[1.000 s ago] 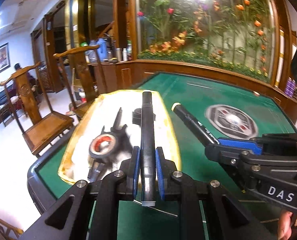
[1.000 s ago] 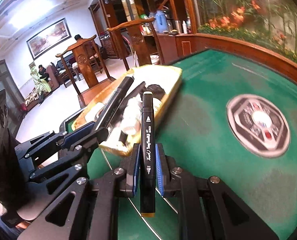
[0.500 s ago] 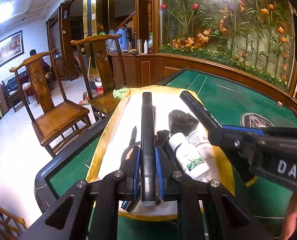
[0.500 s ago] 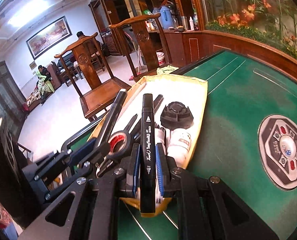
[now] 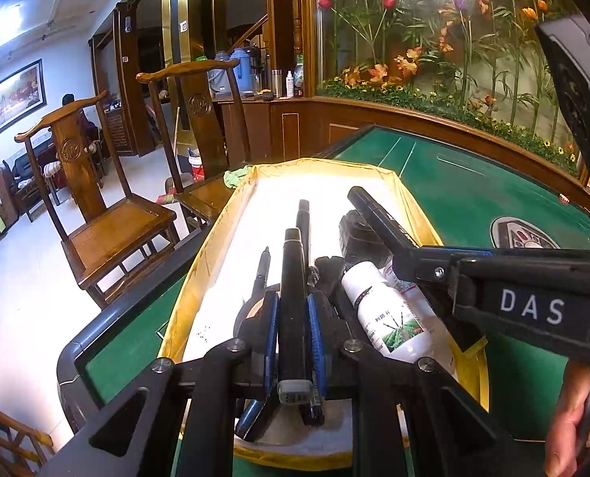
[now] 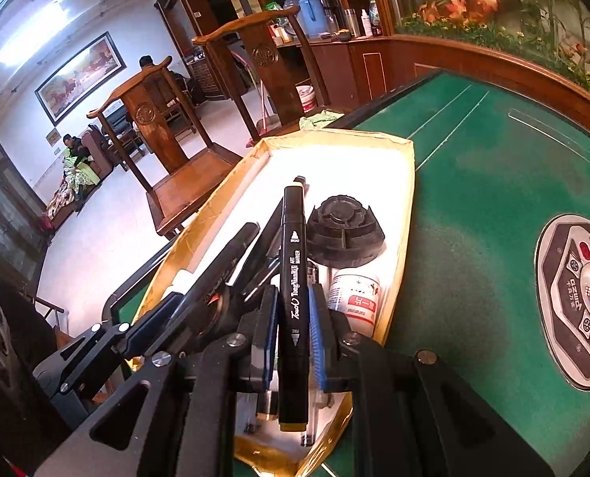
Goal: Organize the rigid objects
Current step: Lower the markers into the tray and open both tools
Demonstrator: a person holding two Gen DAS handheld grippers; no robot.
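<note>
Both grippers over the yellow-rimmed tray [image 5: 215, 246], each pinching a marker

Left gripper [image 5: 293, 330] clamps dark marker [image 5: 292, 302]; right gripper [image 6: 293, 330] clamps black art marker [image 6: 294, 278]; tray's near half crowded, far end bare; green table [image 6: 474, 218] open to right.

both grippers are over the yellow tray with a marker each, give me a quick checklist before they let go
1. left gripper shut on its black marker: ok
2. right gripper shut on the art marker: ok
3. Both markers are above the yellow tray, not the green table: ok
4. Bare tray floor ahead of the left marker: ok
5. Drop spot under the art marker clear of the white bottle and black cap: cannot tell
6. The two grippers are apart, not touching: ok
</note>
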